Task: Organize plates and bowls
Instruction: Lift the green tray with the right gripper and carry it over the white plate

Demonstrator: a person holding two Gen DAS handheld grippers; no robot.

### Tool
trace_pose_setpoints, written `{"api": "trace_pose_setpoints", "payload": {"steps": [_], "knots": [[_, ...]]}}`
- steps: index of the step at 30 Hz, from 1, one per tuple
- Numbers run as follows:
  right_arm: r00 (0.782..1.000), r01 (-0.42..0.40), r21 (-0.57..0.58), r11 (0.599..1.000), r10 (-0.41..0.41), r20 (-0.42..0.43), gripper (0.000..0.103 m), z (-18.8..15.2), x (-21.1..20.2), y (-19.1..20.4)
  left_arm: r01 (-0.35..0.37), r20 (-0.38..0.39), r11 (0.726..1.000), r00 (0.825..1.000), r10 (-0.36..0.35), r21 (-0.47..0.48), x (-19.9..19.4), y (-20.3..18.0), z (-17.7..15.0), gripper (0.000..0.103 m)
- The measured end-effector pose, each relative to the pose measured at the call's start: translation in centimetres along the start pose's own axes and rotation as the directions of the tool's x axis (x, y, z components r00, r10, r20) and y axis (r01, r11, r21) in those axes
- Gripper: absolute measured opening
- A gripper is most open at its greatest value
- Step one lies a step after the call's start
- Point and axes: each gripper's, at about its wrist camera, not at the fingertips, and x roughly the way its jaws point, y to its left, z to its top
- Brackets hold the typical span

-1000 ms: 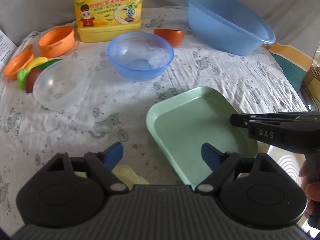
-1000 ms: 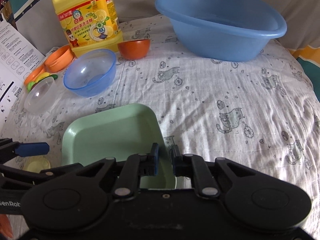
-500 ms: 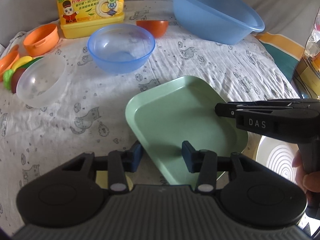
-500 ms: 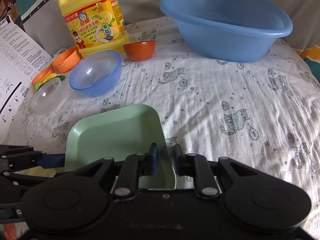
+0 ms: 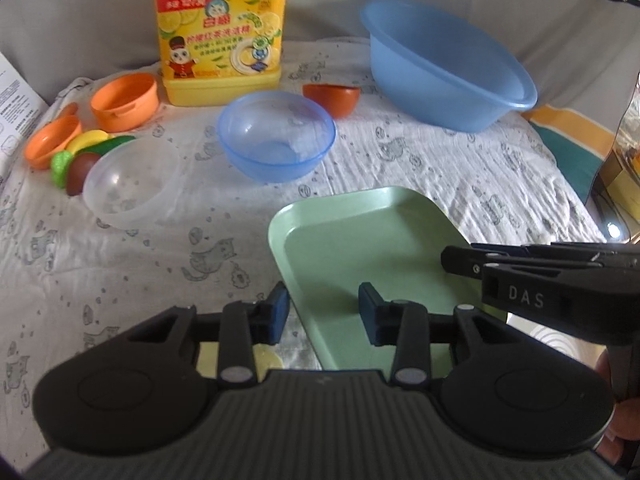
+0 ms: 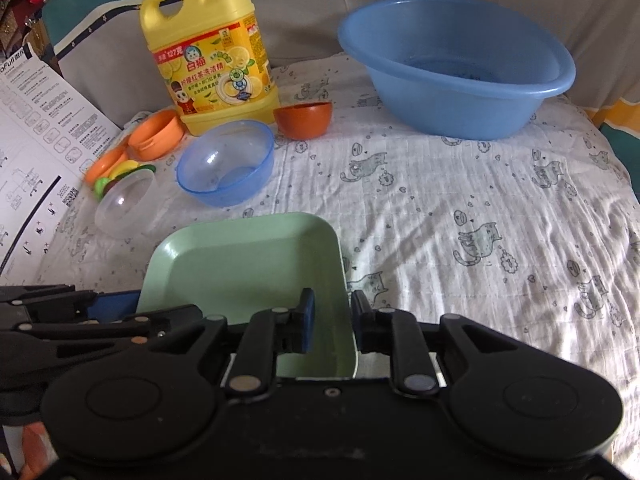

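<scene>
Green plate (image 5: 368, 248) sat on the cat-print cloth (image 5: 120, 260) in left wrist view; your left gripper (image 5: 322, 312) straddled its near-left edge, fingers partly open, not clamped. Right wrist view: your right gripper (image 6: 332, 316) pinched the plate's (image 6: 248, 268) right rim, fingers nearly closed.

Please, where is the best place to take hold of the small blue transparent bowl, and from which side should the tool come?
Grip the rim of the small blue bowl, one finger inside and one outside the thin wall. It stands upright and open, and looks too wide to span. Probably come from above at its near edge, which faces bare cloth; the yellow detergent bottle and orange bowl crowd the far side.
</scene>
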Motion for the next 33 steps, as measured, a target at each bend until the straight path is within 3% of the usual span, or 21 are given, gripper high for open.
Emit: {"api": "trace_pose_setpoints", "payload": {"steps": [7, 17, 26, 33], "knots": [[0.999, -0.018, 0.016, 1.000, 0.018, 0.045, 0.021, -0.4, -4.6, 0.2, 0.014, 0.045, 1.000, 0.999, -0.014, -0.012, -3.6, -1.0, -0.3, 0.037], [0.993, -0.005, 0.063, 0.998, -0.002, 0.119, 0.021, -2.8, -11.5, -2.5, 0.053, 0.096, 0.998, 0.994, -0.056, 0.034, -7.3, -5.4, -1.5, 0.037], [0.987, 0.018, 0.133, 0.991, -0.038, 0.154, 0.021, -6.9, -16.5, -7.3, 0.096, 0.083, 0.988, 0.991, -0.106, 0.119, -7.9, -10.6, -3.5, 0.037], [0.989, 0.035, 0.181, 0.983, -0.061, 0.138, 0.021, -10.6, -17.5, -10.7, 0.101, 0.052, 0.975, 0.992, -0.114, 0.199, -6.8, -14.1, -5.5, 0.037]]}}
